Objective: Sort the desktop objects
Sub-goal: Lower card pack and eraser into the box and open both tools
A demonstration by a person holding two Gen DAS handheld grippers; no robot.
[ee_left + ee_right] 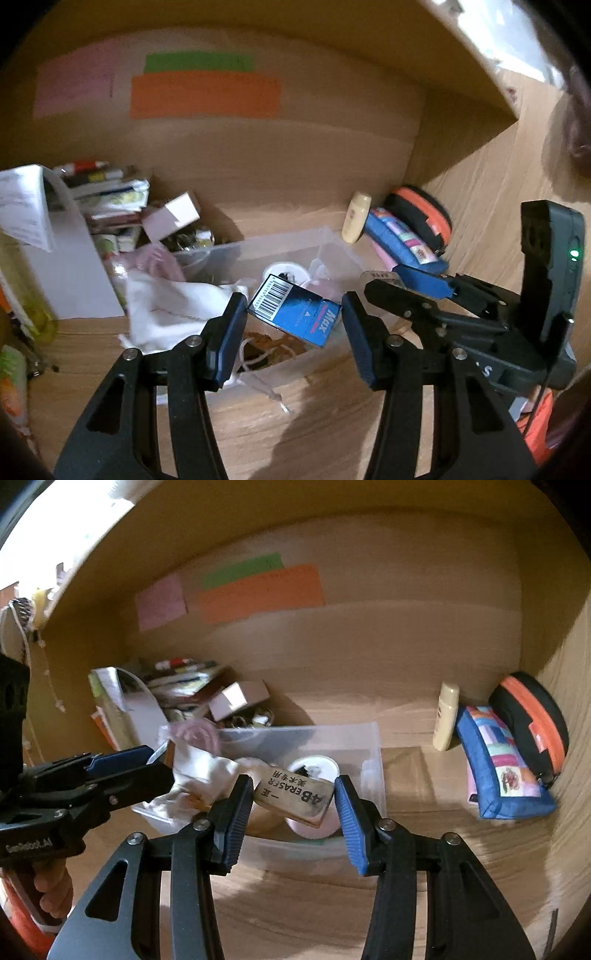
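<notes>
In the left wrist view, my left gripper (294,311) is shut on a small blue "Max" staple box (295,317) with a barcode, held tilted above a clear plastic bin (295,240). In the right wrist view, my right gripper (293,794) is shut on a worn tan "4B ERASER" block (295,794), gripped by its ends over the same bin (369,738). A white round cup (314,766) and a white cloth bag (173,310) lie in the bin. Each gripper shows in the other's view: the right gripper (406,295) on the right, the left gripper (122,764) on the left.
A cream bottle (447,716), a blue patchwork pouch (498,764) and a black-and-orange case (532,723) lean in the right corner of the wooden alcove. Stacked books and boxes (107,199) crowd the left. Pink, green and orange papers (203,96) hang on the back wall.
</notes>
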